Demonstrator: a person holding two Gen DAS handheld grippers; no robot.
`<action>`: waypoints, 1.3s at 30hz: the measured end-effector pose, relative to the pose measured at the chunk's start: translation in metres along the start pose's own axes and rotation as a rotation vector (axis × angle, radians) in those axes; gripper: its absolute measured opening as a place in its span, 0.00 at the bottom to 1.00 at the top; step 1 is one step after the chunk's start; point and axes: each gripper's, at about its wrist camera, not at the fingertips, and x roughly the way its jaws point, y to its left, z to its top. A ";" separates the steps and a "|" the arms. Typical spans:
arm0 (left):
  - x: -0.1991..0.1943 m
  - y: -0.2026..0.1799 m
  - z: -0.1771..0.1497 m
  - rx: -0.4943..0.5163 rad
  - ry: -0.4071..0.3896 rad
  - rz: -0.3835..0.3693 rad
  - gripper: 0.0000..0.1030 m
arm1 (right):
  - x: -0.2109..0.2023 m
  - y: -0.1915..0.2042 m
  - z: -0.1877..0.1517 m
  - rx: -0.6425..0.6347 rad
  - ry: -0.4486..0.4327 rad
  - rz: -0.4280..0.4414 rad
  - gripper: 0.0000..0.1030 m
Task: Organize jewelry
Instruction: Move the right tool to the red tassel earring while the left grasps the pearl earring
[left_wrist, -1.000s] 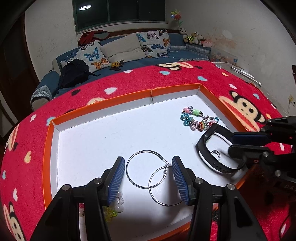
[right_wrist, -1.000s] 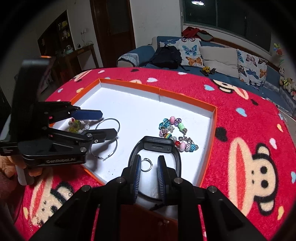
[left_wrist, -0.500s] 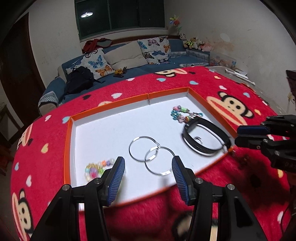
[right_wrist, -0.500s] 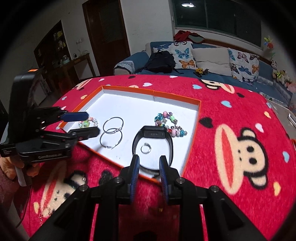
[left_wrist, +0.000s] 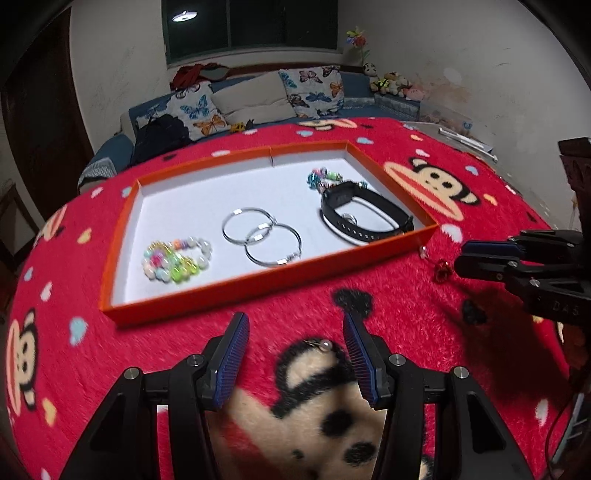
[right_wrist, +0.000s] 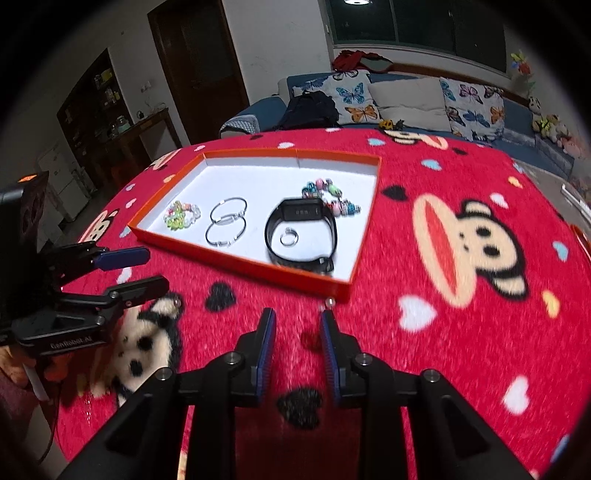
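An orange tray (left_wrist: 258, 280) with a white floor holds a pastel bead bracelet (left_wrist: 177, 260), two silver hoops (left_wrist: 262, 236), a black watch band (left_wrist: 364, 216) around a small ring (left_wrist: 349, 218), and a colourful bead bracelet (left_wrist: 325, 177). My left gripper (left_wrist: 295, 354) is open over the red blanket in front of the tray. A small pearl earring (left_wrist: 325, 345) lies between its fingertips, untouched. My right gripper (right_wrist: 297, 332) hovers by the tray's near right corner, its jaws opening and gripping nothing. A small red trinket (left_wrist: 443, 271) and a pearl piece (right_wrist: 328, 302) lie at its tips.
The red monkey-print blanket (right_wrist: 461, 332) covers the whole table around the tray. Beyond the table stand a blue sofa with butterfly cushions (left_wrist: 314, 92) and a black backpack (left_wrist: 159, 136). A person's hand (right_wrist: 14, 365) holds the left gripper at the lower left.
Both grippers have drawn back from over the tray to the blanket in front of it. The right gripper has left the black band lying in the tray and its jaws stand wider.
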 end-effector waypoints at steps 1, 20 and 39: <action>0.004 -0.003 -0.002 -0.004 0.011 -0.007 0.55 | 0.000 -0.001 -0.002 0.004 0.003 0.001 0.27; 0.012 0.009 -0.023 -0.007 0.019 0.057 0.47 | 0.005 -0.008 -0.017 0.037 0.027 0.026 0.27; 0.012 -0.001 -0.025 0.058 -0.014 -0.025 0.12 | 0.008 -0.010 -0.010 0.034 0.035 0.042 0.27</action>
